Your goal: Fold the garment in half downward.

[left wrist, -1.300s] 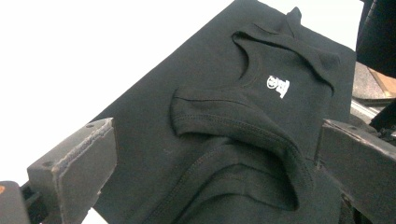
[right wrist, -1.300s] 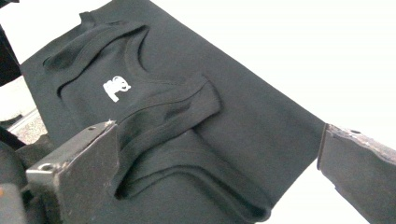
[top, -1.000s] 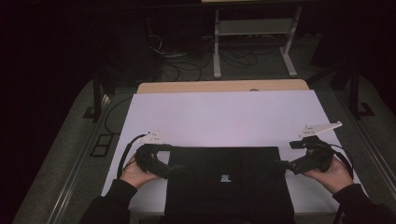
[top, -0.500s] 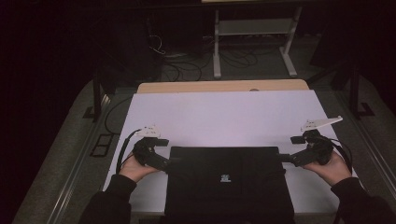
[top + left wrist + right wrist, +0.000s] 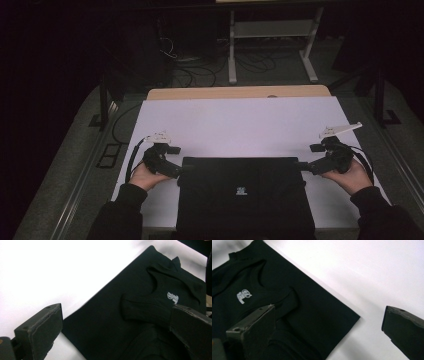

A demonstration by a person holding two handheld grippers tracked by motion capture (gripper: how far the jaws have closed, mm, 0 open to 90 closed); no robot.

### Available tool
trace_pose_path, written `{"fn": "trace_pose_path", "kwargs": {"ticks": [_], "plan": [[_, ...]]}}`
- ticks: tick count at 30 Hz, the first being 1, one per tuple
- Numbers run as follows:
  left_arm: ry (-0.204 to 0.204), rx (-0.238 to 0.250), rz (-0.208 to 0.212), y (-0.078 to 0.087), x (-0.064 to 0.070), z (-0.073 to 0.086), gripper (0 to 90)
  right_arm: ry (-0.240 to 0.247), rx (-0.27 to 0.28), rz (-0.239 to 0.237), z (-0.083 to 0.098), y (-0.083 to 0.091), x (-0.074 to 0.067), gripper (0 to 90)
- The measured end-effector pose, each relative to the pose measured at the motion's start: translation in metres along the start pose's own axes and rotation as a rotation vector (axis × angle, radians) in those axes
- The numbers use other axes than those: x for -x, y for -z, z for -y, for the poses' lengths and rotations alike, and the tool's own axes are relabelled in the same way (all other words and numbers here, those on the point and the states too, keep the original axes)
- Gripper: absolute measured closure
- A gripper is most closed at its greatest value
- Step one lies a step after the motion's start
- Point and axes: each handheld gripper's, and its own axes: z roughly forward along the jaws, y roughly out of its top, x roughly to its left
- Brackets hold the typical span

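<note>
A: Left side first. The left gripper (image 5: pixel 176 171) sits at the far left corner of the folded black cotton garment with the small white printed logo (image 5: pixel 245 197). In the left gripper view its jaws stand wide apart, one over bare white worktop (image 5: pixel 240 125), the other over black cloth. Nothing pinched.

B: And the garment (image 5: pixel 140 315) itself?

A: Flat on the near half of the worktop, squared into a rectangle, near edge at the table's front. A scooped neckline or armhole shows near the logo, so likely a vest or tee; can't say which.

B: Right side?

A: Mirror image. The right gripper (image 5: pixel 306 167) is at the far right corner, jaws spread in the right gripper view, one above the cloth (image 5: pixel 287 305), the other above white surface. Also holding nothing.

B: So which step?

A: My read: both grippers lined up on the two far corners, a grasp not yet made. Could be the start of another fold.

B: Next move needs what?

A: Each gripper lowered so one jaw slips under the corner's edge, then closed on all layers together. Thin stacked fabric; a shallow bite may catch only the top layer.
</note>
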Motion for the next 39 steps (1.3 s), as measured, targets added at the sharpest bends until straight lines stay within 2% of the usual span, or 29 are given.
{"fn": "trace_pose_path", "kwargs": {"ticks": [5,14,31,39], "plan": [[0.014,0.005,-0.013,-0.001,-0.006,0.001,0.0,0.0,-0.009,0.001,0.0,-0.003,0.002,0.0],[0.041,-0.014,-0.026,-0.007,-0.017,0.003,0.0,0.005,-0.025,0.005,0.0,-0.011,0.007,0.0],[0.05,-0.04,-0.038,-0.021,-0.027,0.006,0.0,0.004,-0.068,0.031,0.001,-0.03,0.018,0.0],[0.056,-0.061,-0.036,-0.028,-0.031,0.009,0.0,-0.011,-0.076,0.026,0.005,-0.038,0.025,0.0]]}}
